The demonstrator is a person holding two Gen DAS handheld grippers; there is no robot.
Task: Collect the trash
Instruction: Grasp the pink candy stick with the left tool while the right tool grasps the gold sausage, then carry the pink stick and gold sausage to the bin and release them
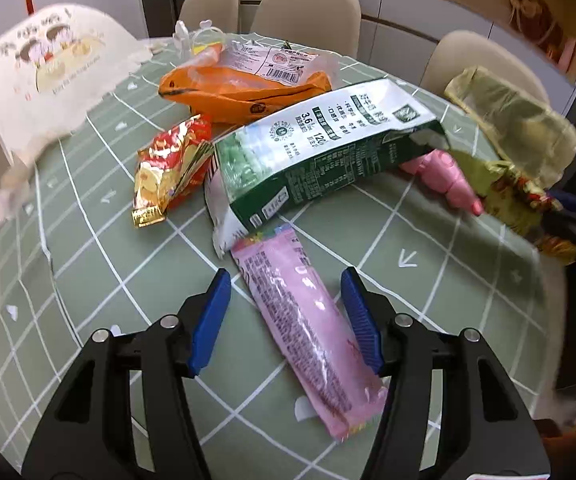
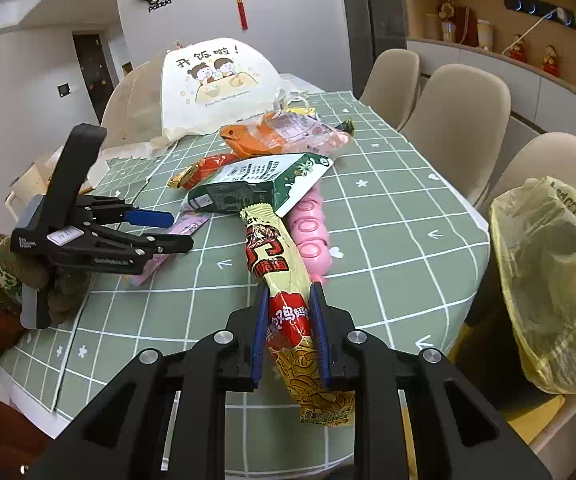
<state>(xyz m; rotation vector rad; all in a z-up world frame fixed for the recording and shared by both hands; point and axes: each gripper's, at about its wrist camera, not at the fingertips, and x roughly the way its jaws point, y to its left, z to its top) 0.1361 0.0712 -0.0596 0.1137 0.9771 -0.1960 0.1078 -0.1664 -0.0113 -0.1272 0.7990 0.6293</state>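
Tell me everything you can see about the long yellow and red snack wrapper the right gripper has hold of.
The long yellow and red plastic snack wrapper is glossy and crinkled, with red panels, dark printing and pale yellow ends. The right hand-held gripper is shut on its middle, blue pads pressing both sides. It points away along the fingers; its far end overlaps the green and white carton, beside the pink plastic piece. Its near end sticks out behind the pads. The left wrist view shows it blurred.

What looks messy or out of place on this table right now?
Empty wrappers litter the green checked tablecloth: an orange packet, a red-gold one, a torn-open green and white bag and a pink wrapper between the left gripper's open jaws. The right gripper grips a yellow snack wrapper.
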